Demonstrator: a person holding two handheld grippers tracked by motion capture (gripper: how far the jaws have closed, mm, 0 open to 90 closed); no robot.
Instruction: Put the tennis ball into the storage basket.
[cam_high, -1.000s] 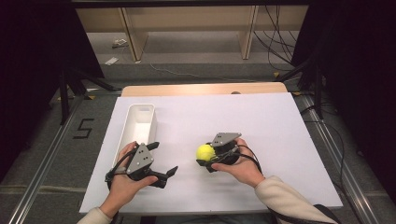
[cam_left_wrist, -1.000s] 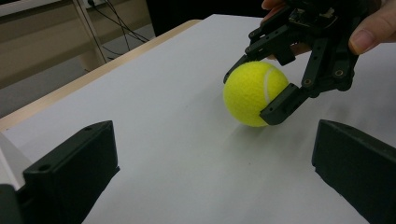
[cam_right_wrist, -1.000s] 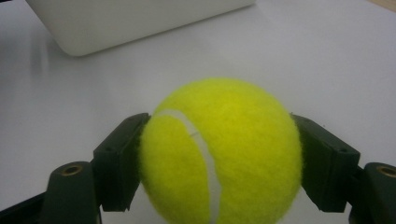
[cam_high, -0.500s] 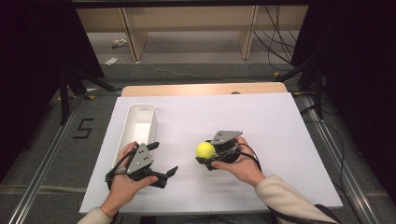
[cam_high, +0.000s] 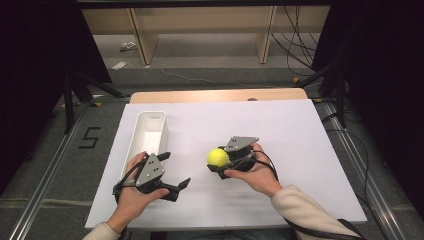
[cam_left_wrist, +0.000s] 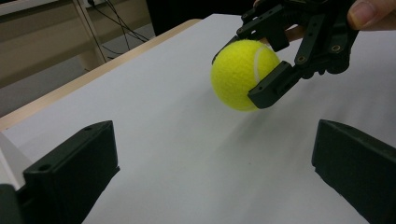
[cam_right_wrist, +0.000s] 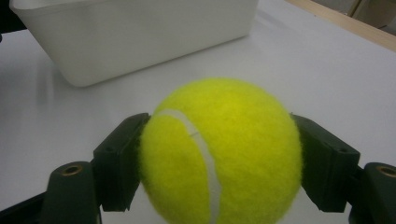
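The right tongs (cam_high: 220, 162) clamp the tennis ball (cam_high: 217, 157) right of the white bin (cam_high: 150, 131); the left gripper view shows it above the desk (cam_left_wrist: 163, 140); the left tongs (cam_high: 175, 170) gape empty

A white-topped table (cam_high: 280, 125) with a pale wooden far edge stood on grey carpet (cam_high: 45, 150), where a marking "5" (cam_high: 89, 137) lay to its left. Light wooden shelving (cam_high: 200, 20) lined the back, cables (cam_high: 295, 40) trailed nearby, and dark curtains (cam_high: 30, 50) flanked both sides.
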